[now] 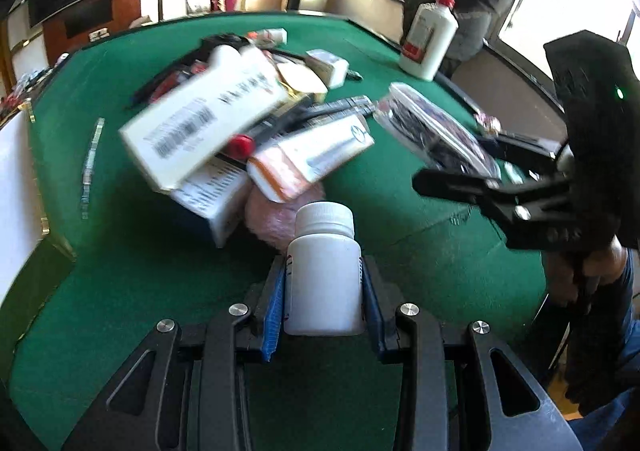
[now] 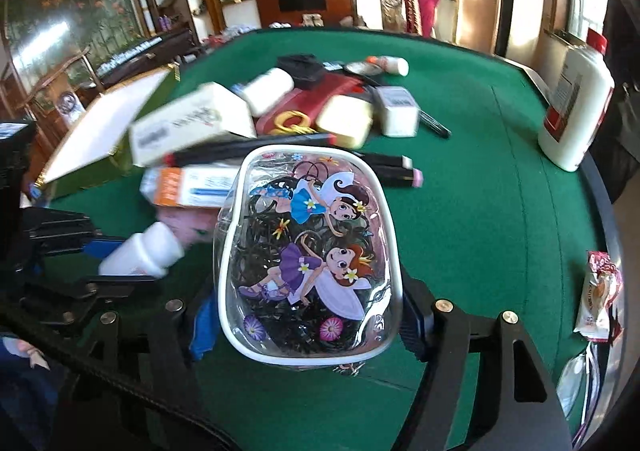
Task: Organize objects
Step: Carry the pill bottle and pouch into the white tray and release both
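left gripper (image 1: 323,287): jaws are narrowed onto a small white pill bottle (image 1: 323,267), blue pads pressed on both flanks, so that one is properly held. Bottle stands cap-up in the left wrist view, lifted clear of the green tabletop (image 1: 400,211).

right gripper (image 2: 308,315): jaws spread wide around a clear fairy-print pouch (image 2: 308,251) full of dark hair ties. They've drawn in over the last moment and look about settled now, the pouch filling the whole gap. Looks like a grip to me, the sides of the pouch sit right against the pads.

pouch axis: long side runs straight out from the jaws, away from the camera, so it sticks out well past the fingertips. It's the floppy one of the two, I'd guess.

which hand is nearer the pile: the left one. The heap of boxes (image 1: 200,123) sits just ahead of the bottle; the right gripper is off to the right of it, tips pointing toward the pile.

how the two sit: bottle just left of the pouch in the right wrist view, close but not touching.

elsewhere: big white jug with red cap (image 1: 430,37) stands alone near the far edge, well apart from the clutter.

guess at next: both loads need a drop spot, no bin clearly in view.
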Demonstrator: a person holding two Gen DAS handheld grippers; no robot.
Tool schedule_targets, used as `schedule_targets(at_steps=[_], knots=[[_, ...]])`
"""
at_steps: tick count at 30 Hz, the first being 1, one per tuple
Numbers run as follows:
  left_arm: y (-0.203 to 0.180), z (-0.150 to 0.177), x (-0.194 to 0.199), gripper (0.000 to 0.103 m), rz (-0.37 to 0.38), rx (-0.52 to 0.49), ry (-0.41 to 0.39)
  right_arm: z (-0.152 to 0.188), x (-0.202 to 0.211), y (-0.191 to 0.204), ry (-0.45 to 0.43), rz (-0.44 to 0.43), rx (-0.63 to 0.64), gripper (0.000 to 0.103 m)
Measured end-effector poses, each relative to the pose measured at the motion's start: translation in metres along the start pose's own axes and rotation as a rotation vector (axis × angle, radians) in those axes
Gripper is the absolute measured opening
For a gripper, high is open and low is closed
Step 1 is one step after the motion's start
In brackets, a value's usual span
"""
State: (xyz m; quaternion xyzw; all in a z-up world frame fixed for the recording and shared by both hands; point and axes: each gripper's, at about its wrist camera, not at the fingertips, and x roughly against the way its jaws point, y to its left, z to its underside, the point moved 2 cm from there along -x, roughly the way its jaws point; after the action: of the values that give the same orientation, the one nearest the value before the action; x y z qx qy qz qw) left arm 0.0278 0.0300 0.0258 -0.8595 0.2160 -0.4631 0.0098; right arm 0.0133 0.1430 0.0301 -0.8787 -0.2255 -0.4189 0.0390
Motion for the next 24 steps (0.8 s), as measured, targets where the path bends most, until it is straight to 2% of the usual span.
schedule_targets(at_steps=[13,20,24], knots=[[0.076,0.011,0.068,0.031,-0.057,0.159,-0.157,-0.048,-0.015,0.096,0.007,-0.093,0.094,0.071],[0.133,0.029,0.121,0.031,-0.114,0.270,-0.268,-0.075,-0.029,0.144,0.035,-0.130,0.139,0.071],[0.172,0.043,0.145,0.031,-0.162,0.337,-0.300,-0.092,-0.036,0.177,0.054,-0.146,0.173,0.071]])
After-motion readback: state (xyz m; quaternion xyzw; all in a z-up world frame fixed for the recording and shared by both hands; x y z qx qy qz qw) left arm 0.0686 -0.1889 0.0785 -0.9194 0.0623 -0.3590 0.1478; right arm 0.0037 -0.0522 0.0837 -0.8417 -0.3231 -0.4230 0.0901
